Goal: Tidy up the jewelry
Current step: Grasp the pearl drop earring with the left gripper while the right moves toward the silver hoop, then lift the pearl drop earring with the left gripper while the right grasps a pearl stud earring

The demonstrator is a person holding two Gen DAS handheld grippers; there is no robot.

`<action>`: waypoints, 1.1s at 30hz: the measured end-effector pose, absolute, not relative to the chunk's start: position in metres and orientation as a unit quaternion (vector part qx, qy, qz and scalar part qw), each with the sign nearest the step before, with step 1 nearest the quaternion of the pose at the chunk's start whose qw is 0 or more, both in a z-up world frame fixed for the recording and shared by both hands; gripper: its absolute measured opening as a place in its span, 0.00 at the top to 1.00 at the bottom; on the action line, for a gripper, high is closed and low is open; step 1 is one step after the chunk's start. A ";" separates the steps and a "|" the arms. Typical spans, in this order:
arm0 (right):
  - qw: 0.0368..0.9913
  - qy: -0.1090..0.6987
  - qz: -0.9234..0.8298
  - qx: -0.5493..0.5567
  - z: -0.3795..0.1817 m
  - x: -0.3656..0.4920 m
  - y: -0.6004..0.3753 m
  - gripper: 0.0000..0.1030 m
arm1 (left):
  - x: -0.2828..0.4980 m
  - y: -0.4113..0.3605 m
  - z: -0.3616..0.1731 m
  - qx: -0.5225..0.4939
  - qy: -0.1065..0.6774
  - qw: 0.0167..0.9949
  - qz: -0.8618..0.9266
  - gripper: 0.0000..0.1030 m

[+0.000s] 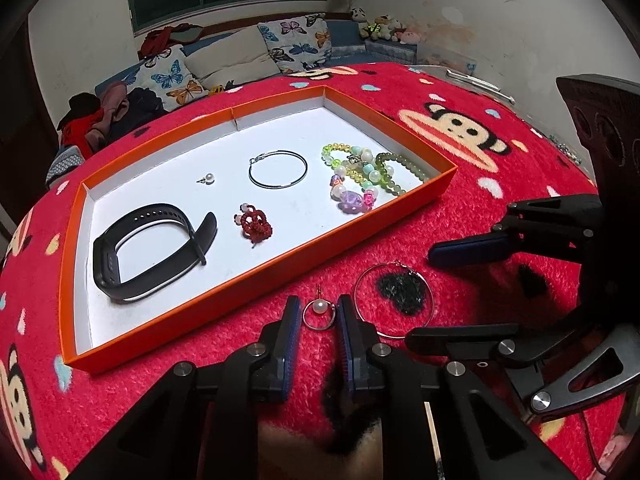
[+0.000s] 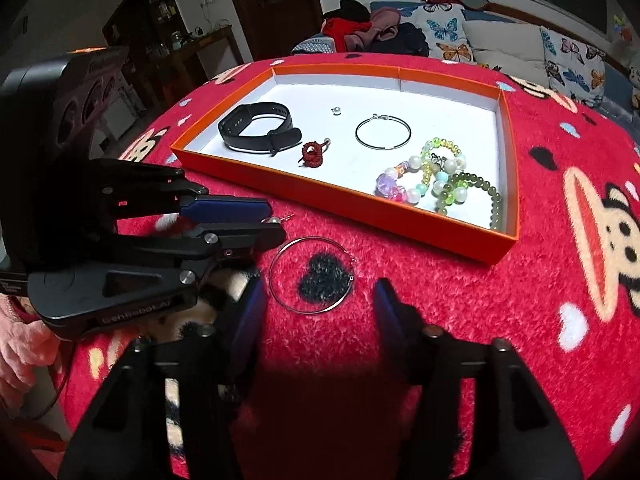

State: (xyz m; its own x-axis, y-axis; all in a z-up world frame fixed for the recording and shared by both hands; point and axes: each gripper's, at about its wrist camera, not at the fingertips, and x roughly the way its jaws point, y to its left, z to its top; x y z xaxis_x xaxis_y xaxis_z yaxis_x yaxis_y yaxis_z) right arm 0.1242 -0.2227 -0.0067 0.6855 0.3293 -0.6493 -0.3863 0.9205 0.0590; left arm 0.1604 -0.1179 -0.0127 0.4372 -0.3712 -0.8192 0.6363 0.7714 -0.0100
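Left gripper (image 1: 316,312) tilted down over the red plush monkey-print cloth (image 1: 460,216); jaws narrowed around the small pearl-and-ring earring (image 1: 318,312), which sits between the blue pads on the cloth; can't tell whether the pads actually touch it, a slim gap seems to show each side. Large thin gold hoop earring (image 1: 394,300) lies flat just right of the left gripper's right finger, over a black heart patch. Right gripper (image 2: 320,296) jaws apart, nothing between them, that hoop (image 2: 312,276) just ahead of its tips. Orange shallow cardboard tray (image 1: 256,276) beyond both; inside: black silicone watch band (image 1: 148,252), red beaded ring (image 1: 253,222), silver hoop (image 1: 278,169), pearl stud (image 1: 208,178), coloured bead bracelets (image 1: 360,176).
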 end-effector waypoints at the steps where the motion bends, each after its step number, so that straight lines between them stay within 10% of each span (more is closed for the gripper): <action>1: 0.917 0.346 0.195 -0.041 -0.007 0.125 -0.222 0.43 | 0.160 -0.118 -0.012 0.153 0.436 0.834 -0.302 0.82; 9: 0.916 0.346 0.188 -0.073 -0.010 0.127 -0.207 0.44 | 0.156 -0.111 -0.007 0.148 0.431 0.839 -0.299 0.82; 21: 0.918 0.344 0.181 -0.076 -0.006 0.119 -0.213 0.72 | 0.142 -0.101 0.005 0.149 0.417 0.843 -0.305 0.82; 26: 0.916 0.347 0.192 -0.052 -0.005 0.117 -0.219 0.64 | 0.136 -0.097 0.010 0.146 0.412 0.847 -0.304 0.82; 28: 0.916 0.346 0.196 -0.044 -0.004 0.116 -0.220 0.46 | 0.134 -0.096 0.013 0.146 0.407 0.848 -0.305 0.82; 33: 0.922 0.332 0.193 -0.056 -0.001 0.112 -0.214 0.46 | 0.130 -0.093 0.015 0.143 0.406 0.848 -0.310 0.82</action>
